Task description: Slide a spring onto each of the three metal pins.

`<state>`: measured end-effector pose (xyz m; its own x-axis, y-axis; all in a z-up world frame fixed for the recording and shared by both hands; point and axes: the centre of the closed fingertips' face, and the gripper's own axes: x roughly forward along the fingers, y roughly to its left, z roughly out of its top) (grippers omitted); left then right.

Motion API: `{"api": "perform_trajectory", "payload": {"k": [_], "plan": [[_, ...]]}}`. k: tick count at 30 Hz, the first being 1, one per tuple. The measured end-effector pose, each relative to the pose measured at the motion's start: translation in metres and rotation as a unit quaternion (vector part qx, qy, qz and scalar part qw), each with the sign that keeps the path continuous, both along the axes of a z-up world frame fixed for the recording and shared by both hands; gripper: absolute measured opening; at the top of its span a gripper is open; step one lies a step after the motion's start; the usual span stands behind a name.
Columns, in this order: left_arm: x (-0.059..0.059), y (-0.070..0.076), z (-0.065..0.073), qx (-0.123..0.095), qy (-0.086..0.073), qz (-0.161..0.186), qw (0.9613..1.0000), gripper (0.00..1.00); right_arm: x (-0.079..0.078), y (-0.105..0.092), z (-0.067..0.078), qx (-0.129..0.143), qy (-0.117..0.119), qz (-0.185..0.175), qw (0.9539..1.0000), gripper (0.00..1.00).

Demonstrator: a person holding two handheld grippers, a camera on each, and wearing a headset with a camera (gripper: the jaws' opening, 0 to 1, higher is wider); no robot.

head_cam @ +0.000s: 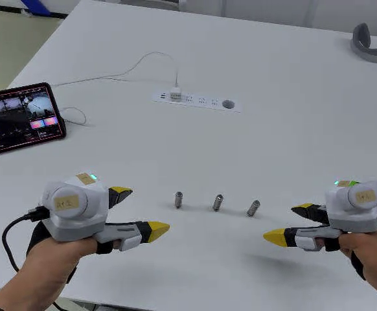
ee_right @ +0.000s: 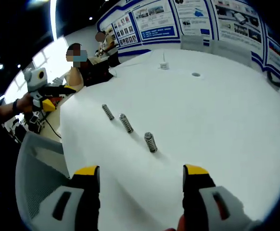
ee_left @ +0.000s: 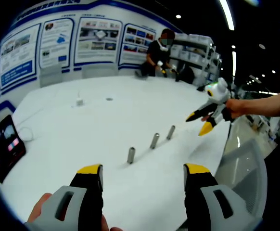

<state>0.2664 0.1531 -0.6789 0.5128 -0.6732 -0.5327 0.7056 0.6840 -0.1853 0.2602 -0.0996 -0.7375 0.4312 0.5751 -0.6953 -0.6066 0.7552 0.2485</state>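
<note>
— Between our two grippers, on the white table (head_cam: 195,149), three pins stand in a row: left pin (head_cam: 179,199), middle pin (head_cam: 218,203), right pin (head_cam: 253,208). What do we make of them?

— We see coils down each one in the right gripper view, plainest on the nearest spring (ee_right: 151,142). So we judge that every pin already carries its spring.

— And our claws?

— Both are spread wide with nothing in them. Our left gripper (head_cam: 140,210) hangs near the left pin and our right gripper (head_cam: 287,223) near the right pin. Neither is touching.

— So what can go wrong for us now?

— Mostly a knock. We cannot tell whether the pins are fixed to the table or merely standing on it. If they merely stand, a yellow fingertip (head_cam: 157,228) swept inward low over the surface could topple one. Its spring could then slide off and roll.

— We notice the right pin looks to lean in the head view.

— It may be the lens; we cannot say. If it does lean, it is the one we would upset first.

— Anything else?

— If we pinch a pin to check it, we may squeeze the coils, and they could jump free when we let go. We judge it safer to lift away upward than across the row.
</note>
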Motion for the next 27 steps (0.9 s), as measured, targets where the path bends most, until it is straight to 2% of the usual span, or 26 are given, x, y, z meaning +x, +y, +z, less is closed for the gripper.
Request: {"api": "perform_trajectory", "payload": {"k": [6,11,13,16,18,27], "plan": [[-0.001,-0.001,-0.002,0.003,0.000,-0.009,1.0000,0.69,-0.008,0.004,0.008,0.037,-0.005,-0.032,0.9988,0.74],[0.000,0.001,-0.007,0.011,0.001,-0.014,0.9998,0.64,-0.016,0.010,0.012,0.048,-0.006,-0.040,0.9980,0.76],[0.000,-0.001,-0.008,0.002,0.010,-0.015,0.9998,0.68,-0.020,0.013,0.015,0.052,-0.008,-0.042,0.9977,0.77],[0.000,-0.001,-0.009,0.002,0.009,-0.019,0.9998,0.72,-0.024,0.016,0.016,0.058,-0.009,-0.045,0.9972,0.79],[0.000,-0.001,-0.010,-0.001,0.013,-0.015,0.9998,0.76,-0.028,0.018,0.019,0.062,-0.011,-0.047,0.9969,0.80],[-0.007,0.002,-0.010,0.002,0.015,-0.013,0.9998,0.79,-0.035,0.025,0.022,0.070,-0.013,-0.048,0.9963,0.83]]}}
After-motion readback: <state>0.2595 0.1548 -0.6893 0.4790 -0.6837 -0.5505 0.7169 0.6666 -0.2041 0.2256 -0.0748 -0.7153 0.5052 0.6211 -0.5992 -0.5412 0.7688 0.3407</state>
